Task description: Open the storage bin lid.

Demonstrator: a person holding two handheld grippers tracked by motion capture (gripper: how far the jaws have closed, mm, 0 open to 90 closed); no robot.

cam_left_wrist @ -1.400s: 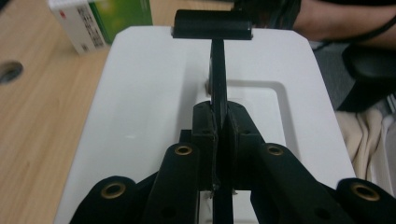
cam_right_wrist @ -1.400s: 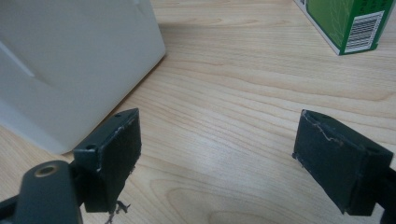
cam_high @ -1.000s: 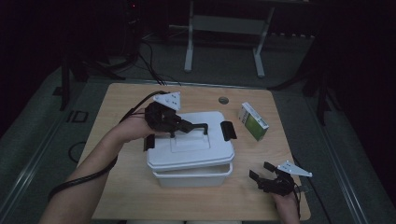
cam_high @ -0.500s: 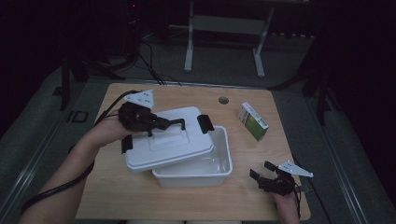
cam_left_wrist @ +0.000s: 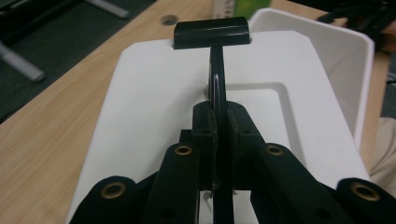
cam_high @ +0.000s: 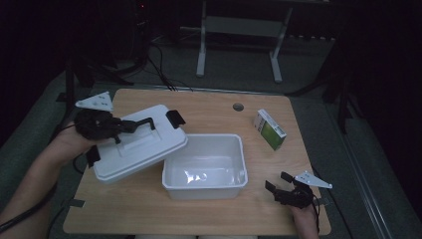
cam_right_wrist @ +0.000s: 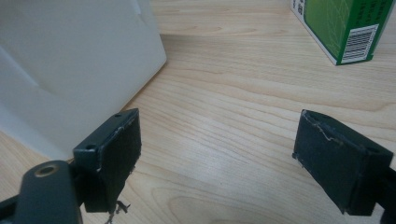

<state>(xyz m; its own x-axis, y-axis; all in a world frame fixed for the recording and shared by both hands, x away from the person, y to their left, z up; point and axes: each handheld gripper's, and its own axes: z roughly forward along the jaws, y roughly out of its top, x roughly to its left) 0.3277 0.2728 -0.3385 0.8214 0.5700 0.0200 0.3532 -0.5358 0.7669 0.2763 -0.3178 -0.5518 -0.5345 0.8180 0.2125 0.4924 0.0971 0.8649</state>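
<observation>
The white lid (cam_high: pixel 139 149) hangs tilted at centre-left of the high view, its lower right edge just over the open white bin's (cam_high: pixel 205 186) left rim — the left claw (cam_high: pixel 127 126) is clamped on its black handle (cam_left_wrist: pixel 217 79). At lower right the right claw (cam_high: pixel 278 183) rests on the wooden surface (cam_high: pixel 209 107) with jaws apart and nothing between them, and a green box (cam_high: pixel 269 129) lies at upper right.

— What sits on your desk (cam_high: pixel 214 107) at the far right?
— A green-and-white carton (cam_high: pixel 269 129), lying near the edge, with a barcode on one end.
— And that round hole (cam_high: pixel 238 106)?
— Near your desk's far edge, just left of the carton.
— Beyond the desk?
— A pale metal stand (cam_high: pixel 239 30) on the floor, with cables (cam_high: pixel 159 69) trailing over it.
</observation>
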